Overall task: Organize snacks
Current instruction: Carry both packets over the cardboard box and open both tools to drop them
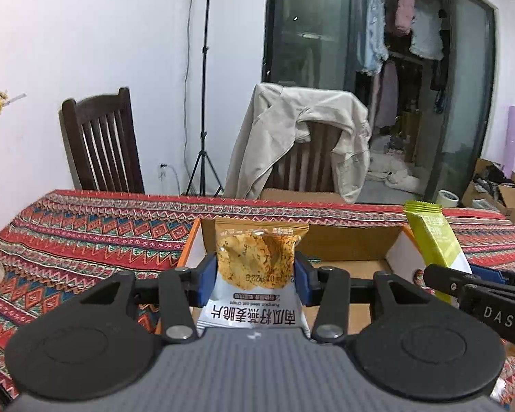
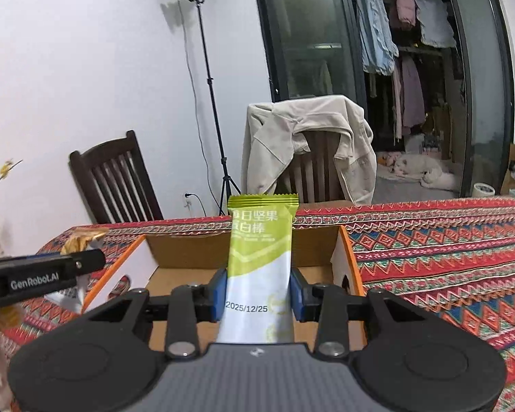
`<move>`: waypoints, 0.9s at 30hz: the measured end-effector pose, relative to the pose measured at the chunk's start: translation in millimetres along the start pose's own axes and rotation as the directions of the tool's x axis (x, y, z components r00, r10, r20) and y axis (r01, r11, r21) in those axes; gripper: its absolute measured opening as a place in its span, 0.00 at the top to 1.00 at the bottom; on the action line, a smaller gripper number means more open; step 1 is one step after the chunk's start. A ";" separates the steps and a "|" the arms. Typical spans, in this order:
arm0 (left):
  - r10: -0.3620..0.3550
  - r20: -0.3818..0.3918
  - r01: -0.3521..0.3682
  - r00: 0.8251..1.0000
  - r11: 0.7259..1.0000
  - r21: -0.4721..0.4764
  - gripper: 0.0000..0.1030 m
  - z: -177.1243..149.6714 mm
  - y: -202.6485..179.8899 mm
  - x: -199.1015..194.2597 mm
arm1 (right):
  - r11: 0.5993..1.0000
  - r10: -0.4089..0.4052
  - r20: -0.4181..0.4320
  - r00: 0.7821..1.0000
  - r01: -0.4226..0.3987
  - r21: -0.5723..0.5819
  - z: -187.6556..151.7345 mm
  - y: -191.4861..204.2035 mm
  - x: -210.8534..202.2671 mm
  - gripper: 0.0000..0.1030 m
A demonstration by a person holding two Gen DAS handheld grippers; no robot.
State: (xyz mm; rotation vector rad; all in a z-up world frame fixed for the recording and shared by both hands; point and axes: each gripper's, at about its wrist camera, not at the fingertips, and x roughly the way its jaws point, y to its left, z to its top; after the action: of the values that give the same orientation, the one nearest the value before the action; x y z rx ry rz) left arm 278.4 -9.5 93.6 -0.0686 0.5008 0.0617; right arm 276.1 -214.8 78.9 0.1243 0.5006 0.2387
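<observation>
Two snack packets (one crisps [image 1: 255, 257], one bar [image 2: 259, 261]), one box [image 2: 345, 261].

Both wrist views sit just behind their own tongs, angled slightly down across the desk [image 1: 86, 233] toward the far wall — close on the open cardboard box [image 1: 353, 243]. They share it all — box, draped chair [image 2: 312, 144], light stand [image 2: 206, 79] — and each catches the other's tongs at its edge.
</observation>
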 end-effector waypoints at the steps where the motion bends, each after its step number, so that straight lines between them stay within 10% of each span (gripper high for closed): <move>1: 0.001 -0.006 -0.001 1.000 1.000 -0.007 0.55 0.5 -0.4 7.8 | 1.000 -0.005 -0.006 1.000 0.005 0.010 2.1 -1.1 9.0 0.65; 17: 0.015 -0.046 -0.017 0.999 0.999 -0.051 0.54 -27.7 18.3 68.0 | 0.997 0.021 -0.075 0.997 -0.016 0.075 -23.6 -25.4 85.3 0.64; 19: 0.004 -0.048 -0.008 0.999 0.997 -0.080 0.33 -29.2 21.8 68.1 | 0.996 0.022 -0.084 0.996 -0.015 0.092 -25.2 -28.9 85.4 0.59; 21: -0.009 -0.031 0.006 0.999 0.994 -0.107 0.06 -28.5 26.5 66.1 | 0.994 0.013 -0.088 0.996 -0.003 0.111 -24.6 -32.8 83.0 0.35; 23: 0.016 -0.006 -0.017 1.000 0.994 -0.108 0.00 -29.0 26.6 62.2 | 0.992 0.017 -0.076 0.997 -0.008 0.125 -24.8 -36.4 79.7 0.07; 27: 0.018 -0.020 -0.021 1.000 0.994 -0.108 0.00 -30.5 26.9 61.7 | 0.993 0.016 -0.066 0.998 -0.008 0.122 -24.1 -36.3 77.9 0.00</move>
State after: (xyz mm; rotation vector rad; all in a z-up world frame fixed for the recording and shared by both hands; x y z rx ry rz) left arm 315.8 17.5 35.9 -0.1701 0.5172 0.1073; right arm 337.7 -228.4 15.7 0.2388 0.5816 0.2248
